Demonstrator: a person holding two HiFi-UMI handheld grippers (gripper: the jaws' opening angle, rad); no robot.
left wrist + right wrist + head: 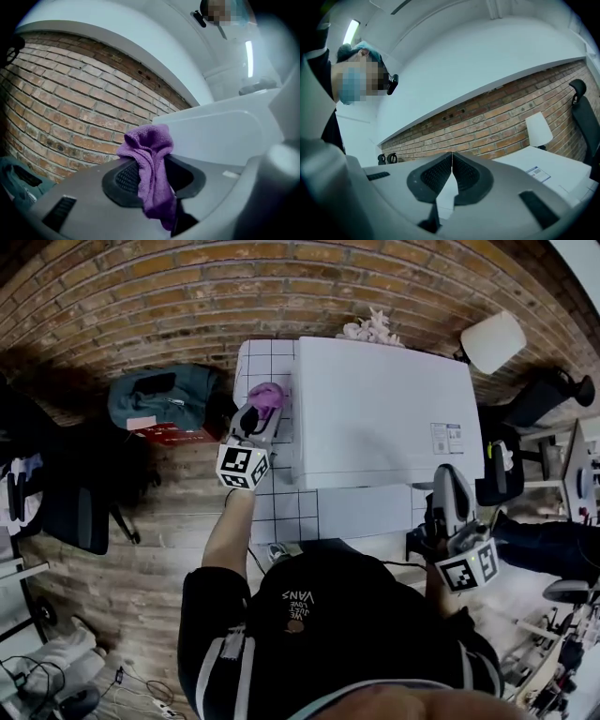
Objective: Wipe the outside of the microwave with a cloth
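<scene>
1. The left tongs (261, 412) are shut tight on the purple cloth (267, 395). The cloth sticks up out of the tips and hangs down a bit.
2. The cloth is just beside the left edge of the white microwave (384, 413), which sits on the tiled worktop (265, 357). I cannot tell if cloth and microwave touch.
3. I think the step now is wiping the left side. Next, the cloth needs to press flat on that wall and rub along it.
4. The right tongs (452, 161) are closed with nothing in them. They wait near the front right corner.
5. A small sticker (447, 438) is on the microwave's top, but its print is too tiny to read. The person's black top says "VANS" (298, 597).
</scene>
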